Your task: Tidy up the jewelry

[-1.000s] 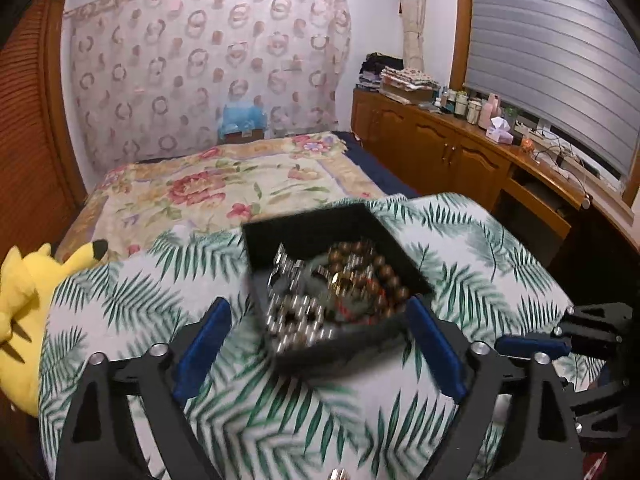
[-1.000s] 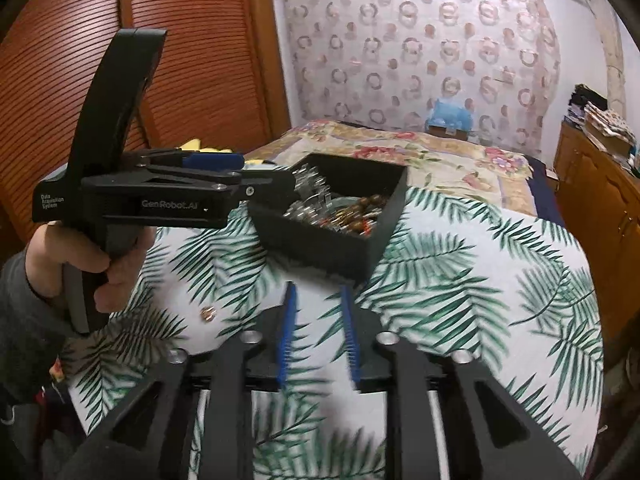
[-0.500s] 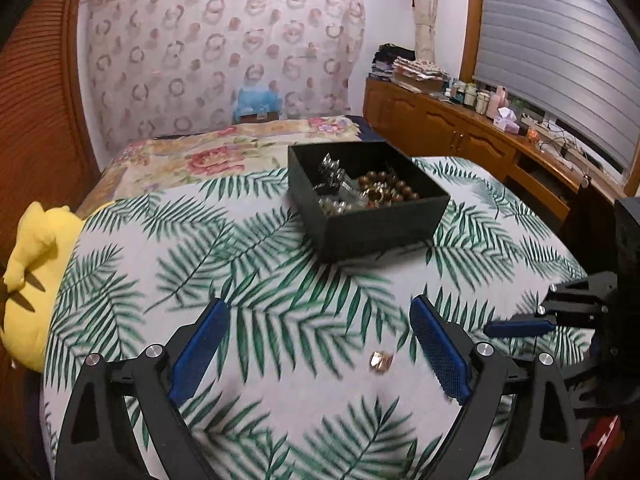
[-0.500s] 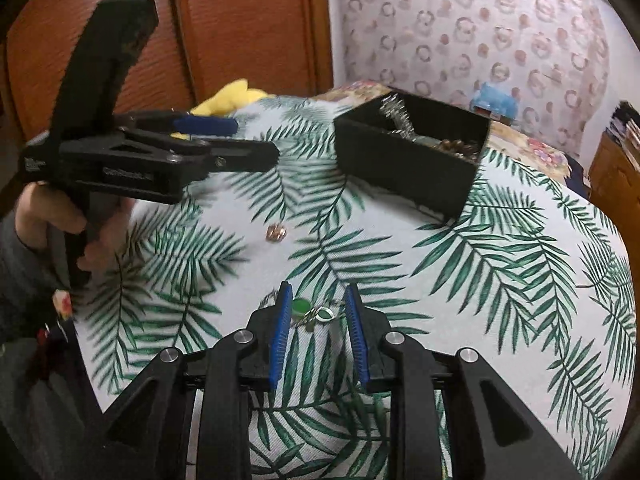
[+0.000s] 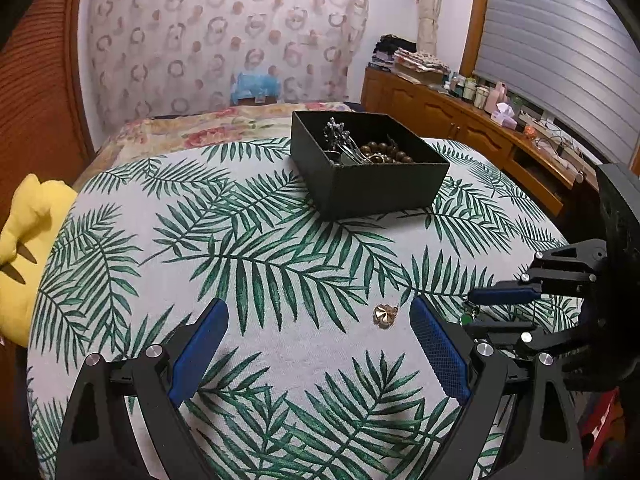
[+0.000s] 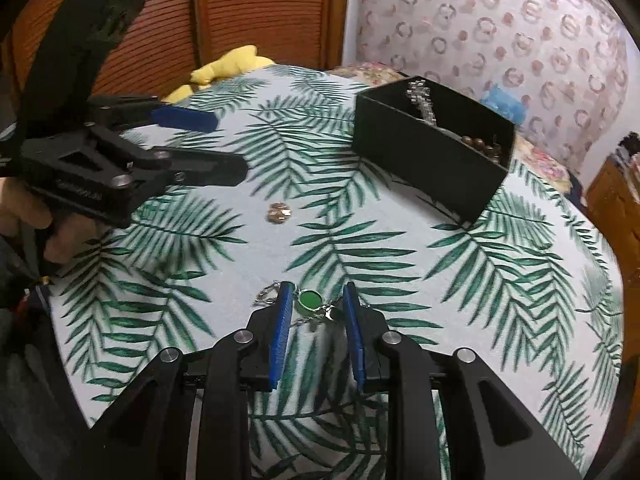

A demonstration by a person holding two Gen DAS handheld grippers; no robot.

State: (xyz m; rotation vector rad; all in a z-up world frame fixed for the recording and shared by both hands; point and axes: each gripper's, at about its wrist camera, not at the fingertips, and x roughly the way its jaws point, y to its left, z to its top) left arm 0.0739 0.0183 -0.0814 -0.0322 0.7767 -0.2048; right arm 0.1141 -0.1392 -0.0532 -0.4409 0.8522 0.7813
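Our right gripper (image 6: 315, 310) hides part of the green pendant's chain (image 6: 310, 300).
Its fingers stand narrowly parted around it; our left gripper (image 5: 318, 338) gapes wide near the gold charm (image 5: 385, 315), black box (image 5: 380, 192) beyond.

Dim warm indoor light, soft faint shadows on the tablecloth (image 5: 280, 352), strong fisheye bending, black vignetted corners, slight blur.

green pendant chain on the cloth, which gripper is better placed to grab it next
Right. The right gripper already straddles the green pendant, jaws open either side. The left gripper is open nearer the gold flower piece.
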